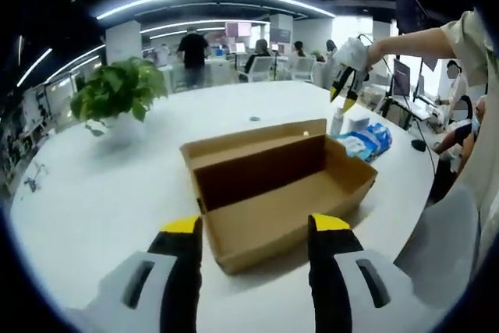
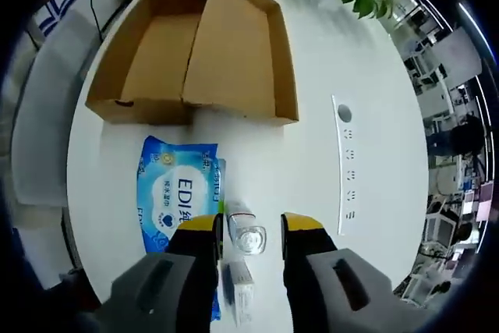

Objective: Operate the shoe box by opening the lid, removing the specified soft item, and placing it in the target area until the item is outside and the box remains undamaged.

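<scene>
The shoe box [image 2: 195, 52] lies open and looks empty, its lid folded back. The soft item, a blue wipes pack [image 2: 178, 193], rests on the white table [image 2: 327, 52] just left of the right gripper [image 2: 248, 228], whose jaws are parted and empty above a small clear bottle [image 2: 245, 233]. The left gripper [image 1: 253, 228] hangs open before the box's near corner. Removal appears done; little seems left

One open cardboard shoe box [image 2: 195, 52] sits on the round white table [image 2: 312, 193]. One blue wet-wipe pack [image 2: 175, 189] lies near the table's edge, beside one small clear bottle [image 2: 245, 232] and one small white carton [image 2: 240, 282]. One potted plant [image 1: 117, 91] stands at the far edge.
</scene>
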Available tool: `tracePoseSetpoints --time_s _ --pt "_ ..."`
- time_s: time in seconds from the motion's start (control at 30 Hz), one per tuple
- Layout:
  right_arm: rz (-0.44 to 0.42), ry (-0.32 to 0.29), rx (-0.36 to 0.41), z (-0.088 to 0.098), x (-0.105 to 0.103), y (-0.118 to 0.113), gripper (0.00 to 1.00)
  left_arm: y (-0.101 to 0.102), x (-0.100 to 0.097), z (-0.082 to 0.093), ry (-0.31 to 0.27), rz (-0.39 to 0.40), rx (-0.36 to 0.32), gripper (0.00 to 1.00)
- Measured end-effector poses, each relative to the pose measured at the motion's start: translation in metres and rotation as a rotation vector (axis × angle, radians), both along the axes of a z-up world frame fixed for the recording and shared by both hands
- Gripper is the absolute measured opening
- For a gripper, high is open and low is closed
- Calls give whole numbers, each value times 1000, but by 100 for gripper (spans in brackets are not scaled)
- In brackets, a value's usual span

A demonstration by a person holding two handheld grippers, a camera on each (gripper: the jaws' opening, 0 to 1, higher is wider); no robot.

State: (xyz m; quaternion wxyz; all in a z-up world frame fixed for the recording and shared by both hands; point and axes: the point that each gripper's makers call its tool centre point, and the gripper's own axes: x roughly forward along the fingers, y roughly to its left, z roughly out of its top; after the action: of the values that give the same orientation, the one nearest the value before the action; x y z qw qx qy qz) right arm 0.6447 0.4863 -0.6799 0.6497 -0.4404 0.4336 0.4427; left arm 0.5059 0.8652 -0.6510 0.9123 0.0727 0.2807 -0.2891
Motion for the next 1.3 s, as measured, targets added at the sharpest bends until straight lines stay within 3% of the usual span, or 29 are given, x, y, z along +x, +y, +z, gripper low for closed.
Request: tracePoseSetpoints --time_s 0.2,0.47,0.87,1.07,1.2,1.3 --pt "-90 -18 106 12 0 22 28 11 4 -13 44 52 13 44" --pt "-219 -4 216 11 1 47 26 27 14 -27 89 152 8 29" --pt "-395 35 303 -6 13 65 25 37 22 -53 185 211 22 17" --pt "-491 73 364 -18 19 74 24 37 23 -59 205 223 24 8" --pt "-550 68 392 -24 28 77 19 38 24 -63 212 229 33 6" --pt "-636 87 451 -27 35 82 20 35 24 -64 220 226 23 3"
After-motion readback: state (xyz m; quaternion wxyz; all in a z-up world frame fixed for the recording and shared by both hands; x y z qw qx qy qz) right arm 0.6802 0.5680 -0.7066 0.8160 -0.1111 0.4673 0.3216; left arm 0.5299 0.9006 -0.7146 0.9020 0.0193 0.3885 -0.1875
